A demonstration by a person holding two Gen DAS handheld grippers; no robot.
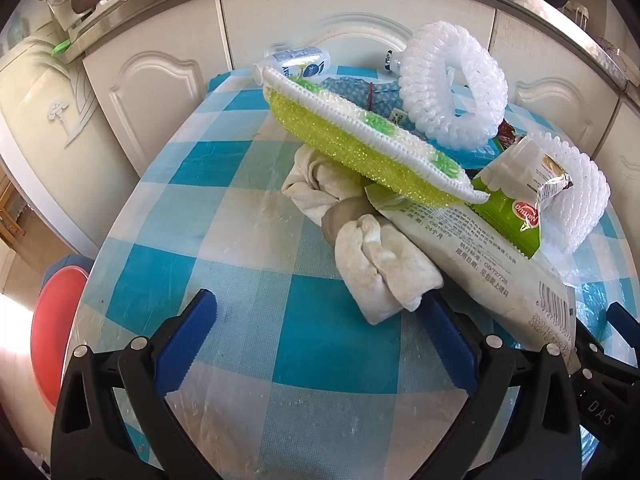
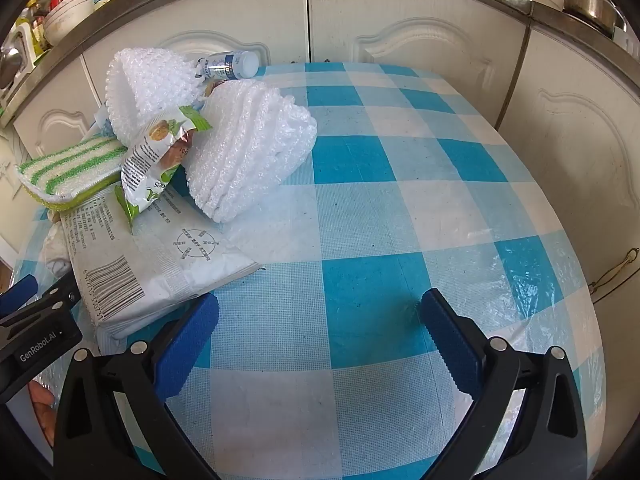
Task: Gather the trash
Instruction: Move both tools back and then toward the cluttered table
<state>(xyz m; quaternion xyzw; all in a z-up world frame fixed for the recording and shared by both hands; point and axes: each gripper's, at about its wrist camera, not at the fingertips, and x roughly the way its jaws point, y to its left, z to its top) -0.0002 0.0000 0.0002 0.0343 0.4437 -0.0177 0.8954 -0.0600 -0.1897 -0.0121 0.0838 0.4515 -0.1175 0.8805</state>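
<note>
Nothing collected yet: left gripper (image 1: 316,316) and right gripper (image 2: 320,316) both spread wide, empty, above the checked tablecloth (image 2: 400,200). Trash pile untouched at the table's left side: snack wrapper (image 2: 156,160), white printed bag (image 2: 160,264), foam nets (image 2: 248,152)

Both cameras ride just behind their tools, looking steeply down and forward over the checked counter (image 1: 248,216) toward white cabinet doors (image 2: 400,12). The left view sits close to the heap of rubbish; the right faces mostly bare cloth. Both share the white printed bag (image 1: 472,256) (barcode visible in each) and foam nets (image 2: 248,148).
</note>
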